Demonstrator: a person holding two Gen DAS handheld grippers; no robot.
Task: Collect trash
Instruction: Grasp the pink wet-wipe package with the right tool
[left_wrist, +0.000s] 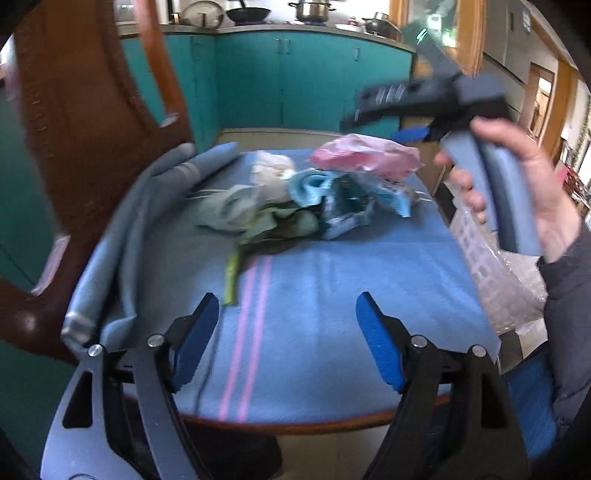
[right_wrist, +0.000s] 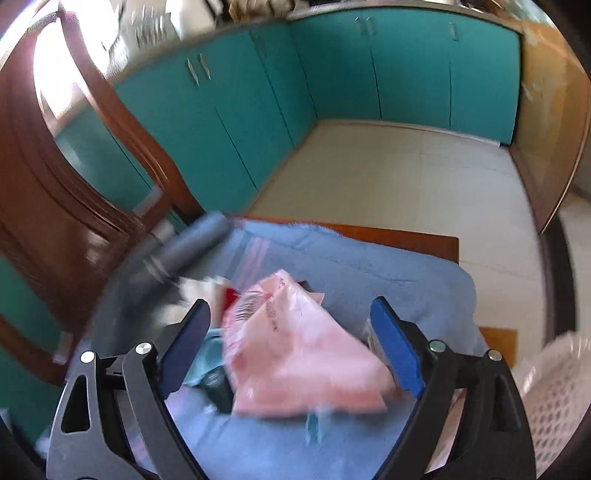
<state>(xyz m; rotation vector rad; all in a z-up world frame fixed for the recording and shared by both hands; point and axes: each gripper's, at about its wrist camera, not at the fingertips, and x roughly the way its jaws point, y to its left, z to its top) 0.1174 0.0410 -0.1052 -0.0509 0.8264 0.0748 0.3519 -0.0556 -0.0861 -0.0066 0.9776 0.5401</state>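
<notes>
You've got a soft matt blue cloth (left_wrist: 332, 288) over glossy wood table (right_wrist: 406, 236), crinkly pink plastic bag (right_wrist: 295, 350), shiny cellophane-lined white plastic basket (left_wrist: 491, 273).

1. Left gripper (left_wrist: 288, 339): black linkage arms, silver round pivot screws, blue finger pads (left_wrist: 378, 343).
2. Right gripper (right_wrist: 291, 347): same build; grey handle and body.
3. Right hand (left_wrist: 532, 192): dark padded sleeve (left_wrist: 569, 314).

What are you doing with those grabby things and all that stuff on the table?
A person holds a gripper in each hand to collect trash. A pile of wrappers and a pink bag lies on a blue cloth on the table. The right gripper is open above the pink bag, not pinching it. The left gripper is open too, short of the pile, holding nothing.
</notes>
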